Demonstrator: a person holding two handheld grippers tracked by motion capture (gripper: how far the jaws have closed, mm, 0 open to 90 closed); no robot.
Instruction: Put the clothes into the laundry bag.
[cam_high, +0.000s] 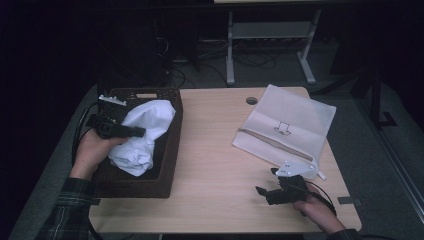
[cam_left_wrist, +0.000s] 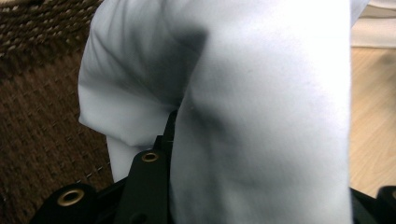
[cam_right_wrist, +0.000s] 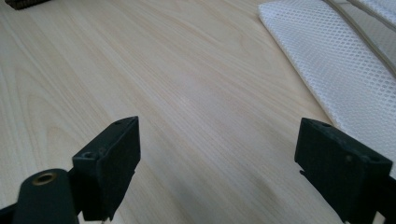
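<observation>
Left hand-held gripper (cam_high: 131, 131): jaws clamped on the white cloth (cam_high: 145, 135), lifting it from the basket (cam_high: 172, 150).

Right hand-held gripper (cam_right_wrist: 217, 163): jaws wide apart and empty, over the counter (cam_high: 215, 150) right of the basket. The mesh bag (cam_high: 285, 127) lies farther right of the basket. Probable next move: carry the cloth clear of the basket rim toward the bag.

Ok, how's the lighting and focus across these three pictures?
High view: dim, dark surroundings, the table lit. Left gripper view: the white cloth is close, soft and overexposed at top. Right gripper view: bright and even, the mesh bag sharp, the right claw slightly blurred.
</observation>
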